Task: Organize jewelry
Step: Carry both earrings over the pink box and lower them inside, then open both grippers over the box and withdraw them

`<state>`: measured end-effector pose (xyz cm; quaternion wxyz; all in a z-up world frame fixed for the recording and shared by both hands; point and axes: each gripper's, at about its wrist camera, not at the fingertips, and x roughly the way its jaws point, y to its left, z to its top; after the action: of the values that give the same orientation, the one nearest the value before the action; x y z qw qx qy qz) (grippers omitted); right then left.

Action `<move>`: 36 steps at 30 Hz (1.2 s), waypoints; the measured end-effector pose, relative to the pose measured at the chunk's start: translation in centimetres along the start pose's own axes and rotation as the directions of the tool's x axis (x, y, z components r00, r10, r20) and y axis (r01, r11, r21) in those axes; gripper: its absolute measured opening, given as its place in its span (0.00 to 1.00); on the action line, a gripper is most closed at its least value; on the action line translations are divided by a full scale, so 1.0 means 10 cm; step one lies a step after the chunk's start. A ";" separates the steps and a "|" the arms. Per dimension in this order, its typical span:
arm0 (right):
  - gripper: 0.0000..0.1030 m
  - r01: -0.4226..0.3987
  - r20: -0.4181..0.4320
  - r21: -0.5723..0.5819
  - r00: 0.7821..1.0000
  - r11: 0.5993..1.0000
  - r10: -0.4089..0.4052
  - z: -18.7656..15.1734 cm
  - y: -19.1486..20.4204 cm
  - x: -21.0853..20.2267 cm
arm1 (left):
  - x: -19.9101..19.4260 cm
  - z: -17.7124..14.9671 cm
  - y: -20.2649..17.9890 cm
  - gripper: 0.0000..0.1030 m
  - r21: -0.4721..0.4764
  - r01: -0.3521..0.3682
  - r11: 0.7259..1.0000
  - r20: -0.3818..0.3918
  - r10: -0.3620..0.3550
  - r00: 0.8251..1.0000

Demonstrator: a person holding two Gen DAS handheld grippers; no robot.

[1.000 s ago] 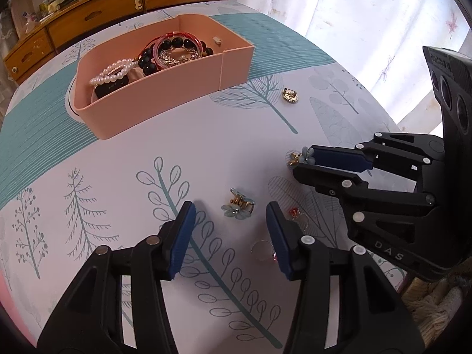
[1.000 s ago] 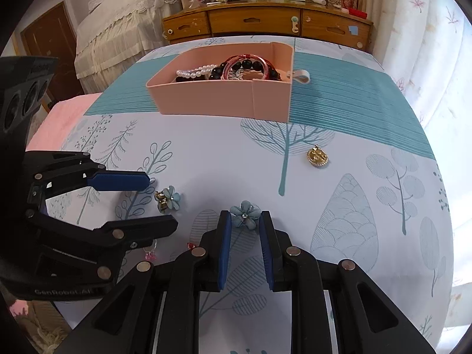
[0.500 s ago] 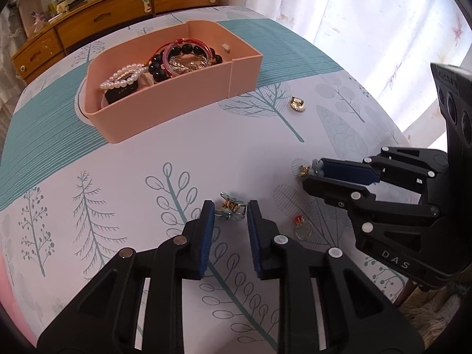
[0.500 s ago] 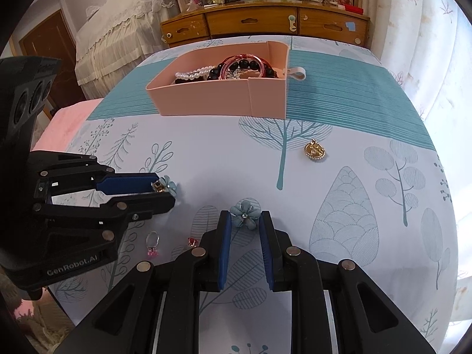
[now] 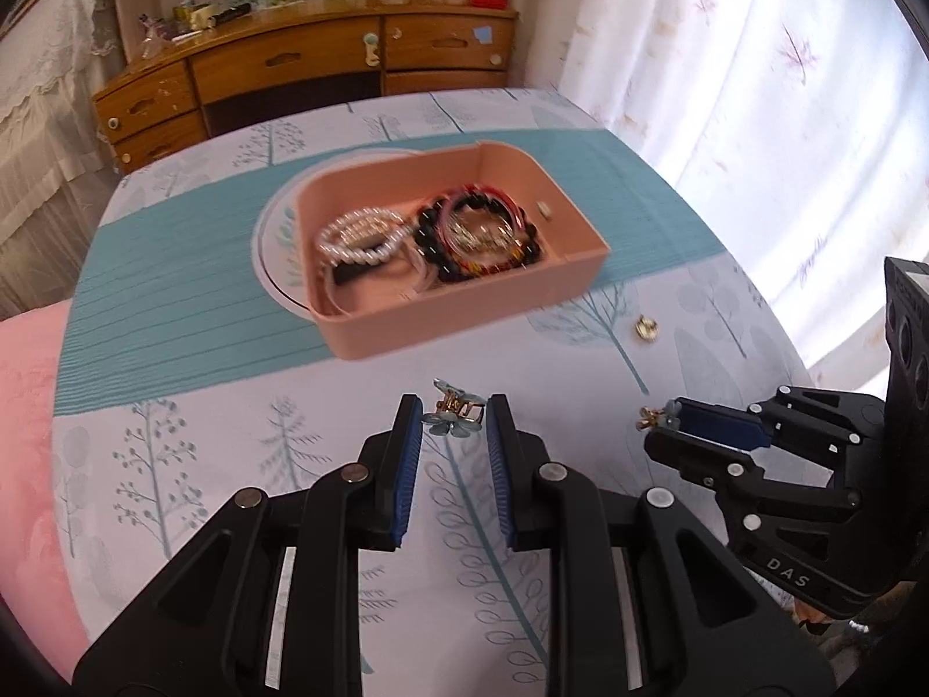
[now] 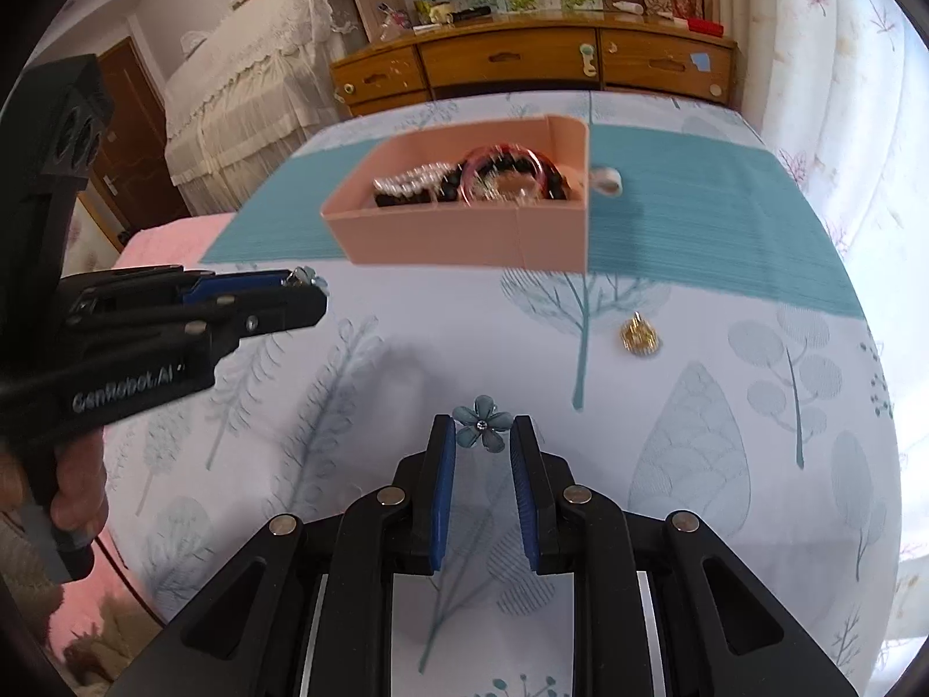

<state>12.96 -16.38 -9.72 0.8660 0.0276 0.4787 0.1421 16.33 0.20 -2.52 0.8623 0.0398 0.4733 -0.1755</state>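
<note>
My left gripper point(image 5: 453, 411) is shut on a small blue flower earring point(image 5: 456, 419) with a gold clip, held above the tree-print tablecloth. In the right wrist view the same gripper point(image 6: 308, 289) comes in from the left with the earring point(image 6: 303, 275) at its tips. My right gripper point(image 6: 483, 428) is shut on a matching blue flower earring point(image 6: 483, 423), and in the left wrist view it point(image 5: 662, 421) sits lower right. Beyond both stands the pink jewelry box point(image 5: 464, 316) point(image 6: 453, 241), holding a pearl bracelet point(image 5: 360, 238) and black bead bracelets point(image 5: 482, 241).
A gold pendant point(image 5: 645, 328) point(image 6: 640, 338) lies on the cloth right of the box. A wooden dresser point(image 6: 522, 61) stands behind the table, a curtain point(image 5: 726, 58) hangs on the right, and pink bedding point(image 5: 23, 406) lies left. A hand point(image 6: 75, 499) grips the left tool.
The left gripper went from open around the earring on the cloth to shut on it, then rose with it toward the box. The right gripper stayed shut on its flower, nearly still.
</note>
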 end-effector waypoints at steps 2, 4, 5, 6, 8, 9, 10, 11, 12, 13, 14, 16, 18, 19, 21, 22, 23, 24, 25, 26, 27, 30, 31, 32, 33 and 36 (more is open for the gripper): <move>0.19 -0.007 0.026 -0.013 1.000 1.000 0.007 0.14 0.03 -0.05 | -0.04 0.09 0.08 0.19 -0.013 -0.007 1.000 0.013 0.008 1.000; 0.19 -0.012 0.049 -0.028 0.999 1.000 0.014 0.29 0.07 -0.10 | -0.06 0.19 0.14 0.19 -0.023 -0.013 1.000 0.025 0.014 1.000; 0.19 -0.018 0.062 -0.031 0.998 0.999 0.020 0.39 0.08 -0.11 | -0.08 0.24 0.16 0.19 -0.027 -0.014 1.000 0.031 0.015 0.999; 0.19 -0.025 0.073 -0.033 0.997 0.999 0.028 0.47 0.10 -0.12 | -0.08 0.29 0.18 0.19 -0.031 -0.015 0.999 0.037 0.017 0.999; 0.19 -0.042 0.101 -0.032 0.994 0.999 0.045 0.66 0.13 -0.15 | -0.09 0.40 0.23 0.19 -0.037 -0.019 0.999 0.048 0.020 0.999; 0.19 -0.048 0.110 -0.031 0.993 0.998 0.051 0.73 0.14 -0.16 | -0.08 0.46 0.25 0.19 -0.039 -0.016 0.999 0.052 0.018 0.998; 0.19 -0.055 0.122 -0.025 0.991 0.998 0.058 0.83 0.15 -0.16 | -0.07 0.50 0.26 0.19 -0.039 -0.014 0.999 0.052 0.016 0.999; 0.19 -0.060 0.132 -0.018 0.989 0.998 0.062 0.92 0.16 -0.15 | -0.05 0.55 0.27 0.19 -0.040 -0.016 0.999 0.052 0.018 0.998; 0.19 -0.066 0.140 -0.009 0.988 0.998 0.067 1.00 0.16 -0.16 | -0.02 0.60 0.28 0.19 -0.040 -0.019 0.999 0.050 0.021 0.999; 0.19 -0.074 0.149 0.003 0.986 0.997 0.073 1.08 0.16 -0.15 | 0.02 0.63 0.28 0.19 -0.039 -0.020 0.999 0.046 0.021 0.999; 0.19 -0.082 0.156 0.018 0.985 0.996 0.079 1.16 0.14 -0.15 | 0.06 0.66 0.28 0.19 -0.039 -0.021 0.999 0.043 0.023 0.999; 0.19 -0.101 0.162 0.043 0.983 0.994 0.092 1.29 0.14 -0.15 | 0.15 0.71 0.27 0.19 -0.032 -0.028 0.999 0.035 0.029 0.999; 0.19 -0.110 0.159 0.060 0.982 0.992 0.100 1.42 0.12 -0.13 | 0.23 0.75 0.26 0.19 -0.022 -0.040 0.999 0.030 0.040 0.999; 0.19 -0.117 0.155 0.066 0.982 0.991 0.105 1.49 0.11 -0.10 | 0.26 0.77 0.26 0.19 -0.018 -0.043 0.999 0.030 0.044 0.999; 0.19 -0.120 0.144 0.075 0.984 0.990 0.108 1.59 0.11 -0.05 | 0.31 0.80 0.26 0.19 -0.014 -0.050 0.999 0.031 0.051 0.998; 0.19 -0.125 0.138 0.077 0.984 0.989 0.114 1.64 0.11 -0.02 | 0.34 0.81 0.26 0.19 -0.012 -0.052 0.999 0.031 0.053 0.998; 0.19 -0.128 0.131 0.080 0.984 0.988 0.117 1.68 0.11 0.03 | 0.35 0.82 0.27 0.19 -0.010 -0.055 0.998 0.032 0.055 0.998; 0.19 -0.129 0.126 0.085 0.985 0.988 0.118 1.70 0.12 0.07 | 0.35 0.83 0.28 0.19 -0.009 -0.062 0.998 0.031 0.062 0.998; 0.19 -0.134 0.119 0.089 0.985 0.987 0.123 1.73 0.13 0.12 | 0.37 0.84 0.30 0.20 -0.009 -0.066 0.998 0.025 0.066 0.998; 0.19 -0.138 0.114 0.093 0.985 0.986 0.127 1.76 0.13 0.16 | 0.37 0.84 0.32 0.20 -0.011 -0.061 0.998 0.018 0.061 0.998; 0.19 -0.138 0.109 0.100 0.986 0.985 0.127 1.78 0.13 0.20 | 0.37 0.85 0.34 0.20 -0.018 -0.059 0.998 0.011 0.059 0.998; 0.19 -0.151 0.087 0.126 0.986 0.980 0.141 1.82 0.14 0.35 | 0.37 0.86 0.44 0.20 -0.046 -0.055 0.997 0.001 0.055 0.998; 0.19 -0.157 0.078 0.137 0.986 0.978 0.148 1.84 0.14 0.39 | 0.35 0.85 0.47 0.20 -0.056 -0.051 0.997 0.000 0.051 0.999; 0.19 -0.164 0.070 0.142 0.985 0.976 0.155 1.85 0.15 0.43 | 0.35 0.85 0.51 0.22 -0.070 -0.040 0.997 0.001 0.040 0.999; 0.19 -0.167 0.063 0.146 0.985 0.975 0.159 1.85 0.15 0.47 | 0.34 0.85 0.54 0.25 -0.084 -0.036 0.996 -0.001 0.036 0.999; 0.19 -0.180 0.038 0.162 0.984 0.970 0.176 1.86 0.16 0.58 | 0.31 0.83 0.63 0.39 -0.117 -0.040 0.992 0.005 0.041 0.999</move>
<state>31.05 -11.62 -4.10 0.8501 0.1435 0.4741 0.1786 26.65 3.28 -1.11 0.8684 -0.0016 0.4785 -0.1302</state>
